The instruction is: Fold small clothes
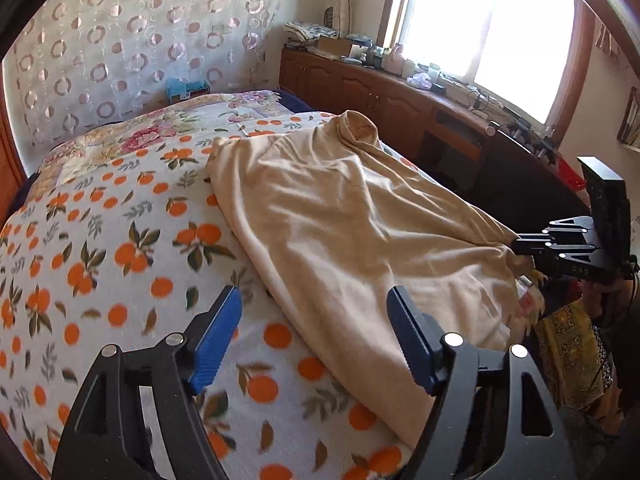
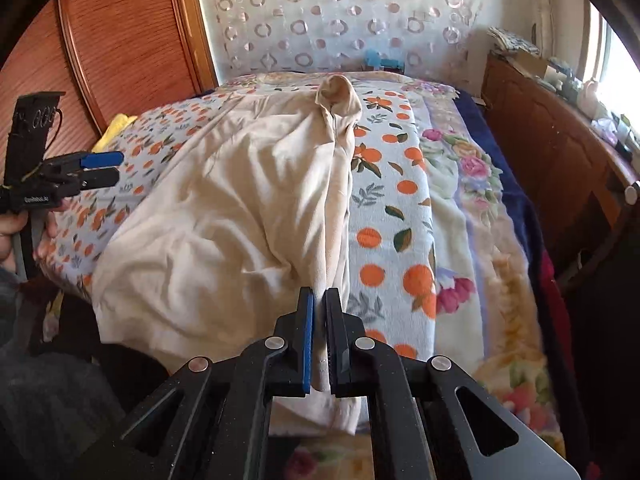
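Right tool (image 2: 319, 300): jaws nearly closed, pinching a bunched edge of the beige garment (image 2: 240, 208) at the near side of the bed (image 2: 448, 216). Left tool (image 1: 314, 300): jaws spread wide, holding nothing, hovering over the garment's near-left edge. Garment lies rumpled, lengthwise on the orange-print blanket (image 1: 100, 248), collar end toward the far wall. Wooden cabinet (image 1: 360, 92) stands beside the bed under the window.

Before you, the bed (image 1: 132, 360) carries an orange-print blanket (image 1: 100, 248) over a floral blanket (image 2: 460, 208), with the rumpled beige garment (image 1: 340, 232) lying directly on it.
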A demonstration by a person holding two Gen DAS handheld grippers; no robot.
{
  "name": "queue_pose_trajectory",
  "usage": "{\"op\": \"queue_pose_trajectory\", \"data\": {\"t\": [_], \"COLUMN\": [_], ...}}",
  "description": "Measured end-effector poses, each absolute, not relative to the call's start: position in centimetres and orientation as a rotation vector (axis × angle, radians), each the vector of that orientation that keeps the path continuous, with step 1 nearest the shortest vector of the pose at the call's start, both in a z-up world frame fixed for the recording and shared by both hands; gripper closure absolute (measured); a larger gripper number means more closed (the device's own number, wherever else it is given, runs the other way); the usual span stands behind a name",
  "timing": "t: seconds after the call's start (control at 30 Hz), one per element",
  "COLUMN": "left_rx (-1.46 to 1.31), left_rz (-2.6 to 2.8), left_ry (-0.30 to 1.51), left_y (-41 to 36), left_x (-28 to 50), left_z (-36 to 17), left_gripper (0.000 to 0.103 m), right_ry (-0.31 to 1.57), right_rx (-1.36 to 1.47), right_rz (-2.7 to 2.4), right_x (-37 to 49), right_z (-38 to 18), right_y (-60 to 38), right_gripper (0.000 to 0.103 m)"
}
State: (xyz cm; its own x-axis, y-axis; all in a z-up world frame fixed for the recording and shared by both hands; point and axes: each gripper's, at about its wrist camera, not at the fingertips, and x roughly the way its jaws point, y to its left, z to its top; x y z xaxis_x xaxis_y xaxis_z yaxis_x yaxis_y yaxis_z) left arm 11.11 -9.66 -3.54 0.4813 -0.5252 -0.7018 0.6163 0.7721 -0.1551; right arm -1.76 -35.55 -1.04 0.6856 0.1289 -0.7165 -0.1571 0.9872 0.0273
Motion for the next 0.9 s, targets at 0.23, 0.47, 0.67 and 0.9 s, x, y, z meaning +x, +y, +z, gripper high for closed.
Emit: {"op": "queue_pose_trajectory", "data": {"t": [0.23,0.47,0.67,0.9], "left_rx": [0.102,0.070,0.066,0.122], "left_rz": [-0.722,-0.788,-0.814,-0.836], "left_ry": [0.882,0.915,0.982,0.965], "left_y": [-9.5,-10.4,-11.2,-12.0], "left_x": [7.8,4.5,3.0,2.0], "left_z": [-5.4,-6.4,-8.2,-8.1], "left_gripper": [0.027,0.033,0.047,0.094], "right_ry": [0.811,0.819,0.819,0.813], "right_rx": [-0.022,0.076,0.020,0.027], "right_rz": [0.093,0.086,0.101,0.197], "right_x": [-1.9,-3.6,-4.6,-3.9], "right_z": [-3.1,-4.6,-4.2,-3.6], "right_y": [-35.6,-36.0,-34.4,-33.8], "right_gripper": [0.091,0.051,0.052,0.098]}}
